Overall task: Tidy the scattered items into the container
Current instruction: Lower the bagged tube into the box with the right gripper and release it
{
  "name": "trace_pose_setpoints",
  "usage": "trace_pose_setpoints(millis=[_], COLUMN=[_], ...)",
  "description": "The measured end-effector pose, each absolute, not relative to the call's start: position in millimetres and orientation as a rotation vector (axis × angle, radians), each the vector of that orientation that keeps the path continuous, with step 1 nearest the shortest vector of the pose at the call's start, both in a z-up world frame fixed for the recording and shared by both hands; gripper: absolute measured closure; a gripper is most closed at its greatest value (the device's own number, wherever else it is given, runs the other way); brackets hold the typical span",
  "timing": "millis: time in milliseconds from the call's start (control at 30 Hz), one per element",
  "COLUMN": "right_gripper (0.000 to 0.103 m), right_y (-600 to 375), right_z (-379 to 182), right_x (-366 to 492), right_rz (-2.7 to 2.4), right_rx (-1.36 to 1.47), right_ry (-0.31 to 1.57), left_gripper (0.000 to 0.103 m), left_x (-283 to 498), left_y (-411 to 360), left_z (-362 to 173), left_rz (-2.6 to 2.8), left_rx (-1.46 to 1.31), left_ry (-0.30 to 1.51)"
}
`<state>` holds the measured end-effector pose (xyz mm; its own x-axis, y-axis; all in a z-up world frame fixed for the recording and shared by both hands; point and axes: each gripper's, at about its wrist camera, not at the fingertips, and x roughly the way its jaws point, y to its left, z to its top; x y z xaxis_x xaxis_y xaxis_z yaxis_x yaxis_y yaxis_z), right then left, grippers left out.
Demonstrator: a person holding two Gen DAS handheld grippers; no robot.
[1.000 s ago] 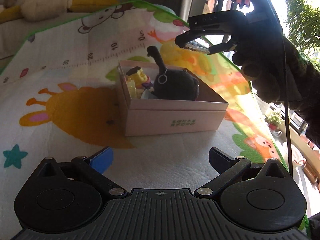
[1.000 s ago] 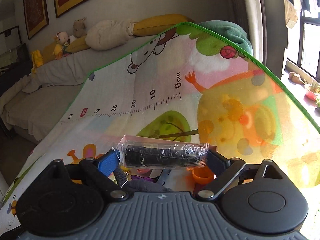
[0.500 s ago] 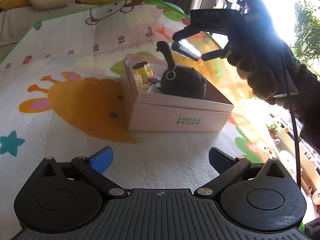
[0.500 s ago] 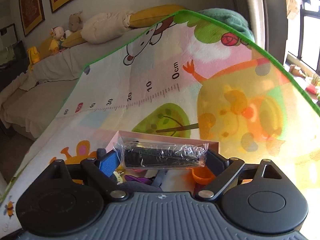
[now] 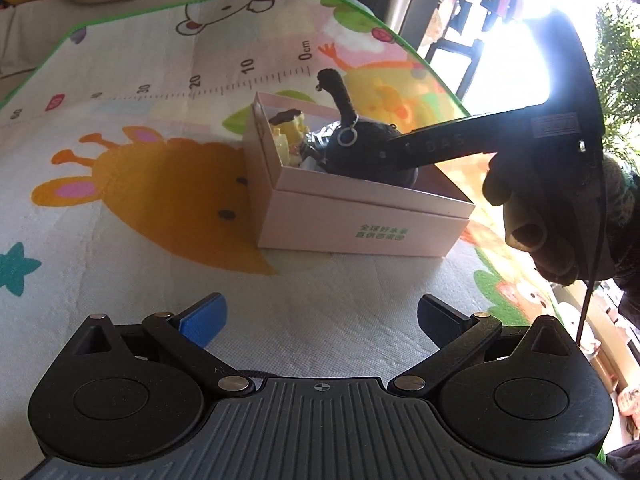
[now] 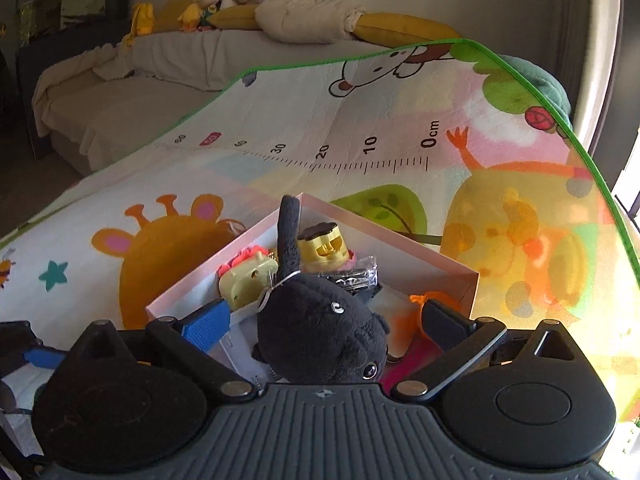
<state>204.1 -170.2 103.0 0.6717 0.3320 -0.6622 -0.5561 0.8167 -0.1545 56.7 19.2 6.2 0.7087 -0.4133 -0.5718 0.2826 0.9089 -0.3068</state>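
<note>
A pink box [image 5: 360, 216] stands on the play mat [image 5: 120, 200]. It holds a black plush [image 6: 320, 320] with a long upright tail, two yellow toys [image 6: 326, 246], an orange piece [image 6: 420, 304] and a plastic-wrapped black item [image 6: 356, 278] that lies loose behind the plush. My right gripper [image 6: 324, 322] hangs low over the box, its jaws closing, with the plush between the fingers but clear of both pads. In the left wrist view its arm [image 5: 440, 144] reaches into the box from the right. My left gripper [image 5: 320, 314] stays open and empty above the mat, in front of the box.
A gloved hand [image 5: 532, 232] holds the right tool beside the box. A grey sofa [image 6: 140, 96] with cushions and stuffed toys runs behind the mat. A bright window with plants [image 5: 616, 60] lies to the right, past the mat's green edge.
The right gripper came down into the box and let go of the wrapped black item, which now lies inside. The left gripper has hardly moved.
</note>
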Motion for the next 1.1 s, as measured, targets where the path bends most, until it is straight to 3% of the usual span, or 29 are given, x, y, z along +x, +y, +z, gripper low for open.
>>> trace_pose_setpoints(millis=[33,100,267,367,467,667,733,900,1100], right_gripper=[0.021,0.024,0.025,0.025,0.007,0.008,0.016,0.02,0.017], right_y=[-166,-164,-219,-239,-243,-229,-220,-218,-262], right_z=[96,89,96,92,98,120,113,105,114], right_x=[208,219,282,297,295,282,285,273,246], right_rz=[0.504,0.467,0.513,0.525,0.452,0.281,0.256,0.345,0.336], right_rx=[-0.369,-0.348,0.157,0.293,0.241,-0.017,-0.098,-0.077,0.123], right_ry=[0.7,0.738,0.983,1.057,0.977,0.742,0.755,0.789,0.76], left_gripper=[0.0,0.0,0.0,0.0,0.0,0.0,0.0,0.0,0.0], left_x=[55,52,54,58,59,61,62,63,82], left_y=[19,21,31,33,30,30,30,29,11], left_z=[7,7,4,3,4,0,0,2,13], left_rz=[-0.391,-0.387,-0.35,-0.345,-0.357,-0.356,-0.353,-0.368,-0.413], left_rx=[-0.2,-0.196,-0.213,-0.225,-0.214,-0.207,-0.209,-0.193,-0.093], left_ry=[0.681,0.682,0.701,0.707,0.702,0.714,0.714,0.706,0.638])
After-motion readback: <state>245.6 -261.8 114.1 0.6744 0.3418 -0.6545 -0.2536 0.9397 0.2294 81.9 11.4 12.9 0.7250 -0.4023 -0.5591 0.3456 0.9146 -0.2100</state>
